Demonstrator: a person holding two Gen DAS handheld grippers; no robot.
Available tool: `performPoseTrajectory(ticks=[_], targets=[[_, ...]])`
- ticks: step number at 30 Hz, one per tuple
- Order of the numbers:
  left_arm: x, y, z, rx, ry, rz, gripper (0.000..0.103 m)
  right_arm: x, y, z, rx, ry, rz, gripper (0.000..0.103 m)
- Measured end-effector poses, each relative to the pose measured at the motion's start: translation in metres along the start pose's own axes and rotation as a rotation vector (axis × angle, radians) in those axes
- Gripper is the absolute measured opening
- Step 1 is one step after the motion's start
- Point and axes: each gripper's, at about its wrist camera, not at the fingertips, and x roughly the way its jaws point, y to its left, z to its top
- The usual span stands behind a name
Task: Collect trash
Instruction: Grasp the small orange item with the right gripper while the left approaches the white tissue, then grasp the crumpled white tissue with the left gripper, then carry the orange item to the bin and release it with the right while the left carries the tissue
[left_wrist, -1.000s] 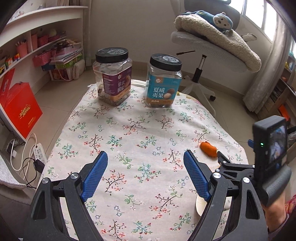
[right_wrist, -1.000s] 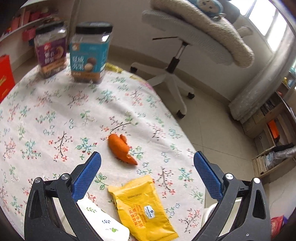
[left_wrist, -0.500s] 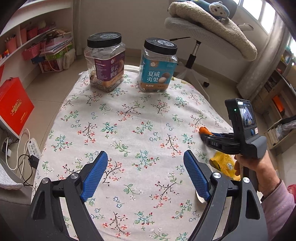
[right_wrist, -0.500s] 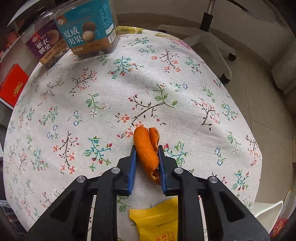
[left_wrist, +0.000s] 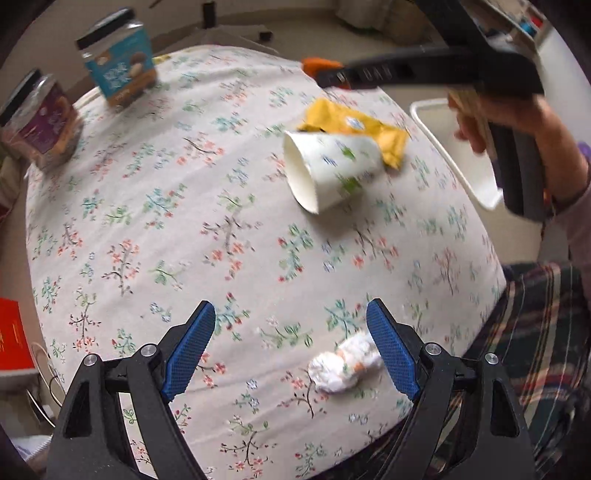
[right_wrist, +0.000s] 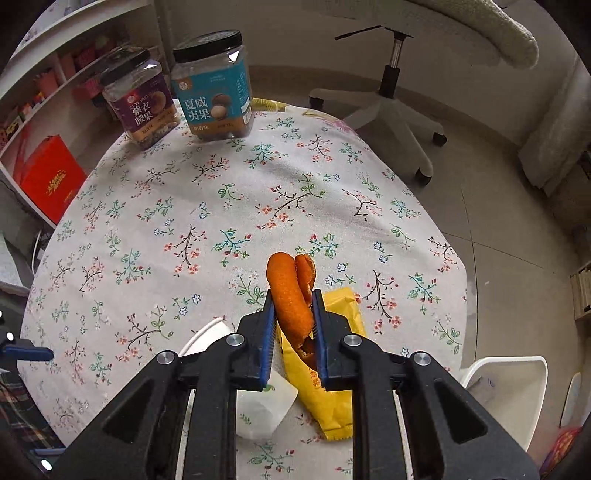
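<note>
My right gripper is shut on a curled orange peel and holds it lifted above the flowered tablecloth. Beneath it lie a yellow snack wrapper and a tipped paper cup. In the left wrist view that gripper hangs over the far side of the table with the peel's tip showing. My left gripper is open, pointing steeply down over the near table edge. A crumpled white tissue lies just inside its right finger. The cup and the wrapper lie further away.
Two black-lidded snack jars, one purple and one teal, stand at the table's far end. A white bin sits off the table's right edge. An office chair stands beyond, with shelves and a red box at left.
My right gripper shut on the orange peel and lifted it off the cloth. My left gripper swung down and rolled toward the near edge, bringing the tissue, cup and wrapper into view.
</note>
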Motion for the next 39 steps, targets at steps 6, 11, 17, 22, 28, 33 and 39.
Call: performPoseTrajectory(ticks=[6,11,17,22,28,33,39], targets=[[0.040,-0.051,-0.033,0.257,0.133,0.016,0.082,-0.033,0.004,-0.020,0.036,-0.048,0.020,0.017],[0.056,-0.052,-0.037,0.242,0.126,0.011,0.077,-0.047,-0.001,-0.032,0.092,-0.073,0.048,0.018],[0.059,-0.044,-0.042,0.210,0.110,-0.004,0.045,-0.049,-0.005,-0.035,0.131,-0.089,0.065,0.018],[0.030,0.002,-0.028,0.014,-0.025,0.060,0.044,-0.060,0.002,-0.026,0.145,-0.148,0.098,0.018],[-0.007,0.083,-0.015,-0.401,-0.225,0.190,0.044,-0.073,0.019,-0.017,0.145,-0.228,0.095,0.018],[-0.047,0.109,-0.006,-0.572,-0.425,0.315,0.044,-0.085,0.031,-0.014,0.130,-0.314,0.048,0.018],[-0.095,0.090,-0.006,-0.608,-0.657,0.424,0.044,-0.107,0.044,-0.013,0.108,-0.439,-0.011,0.018]])
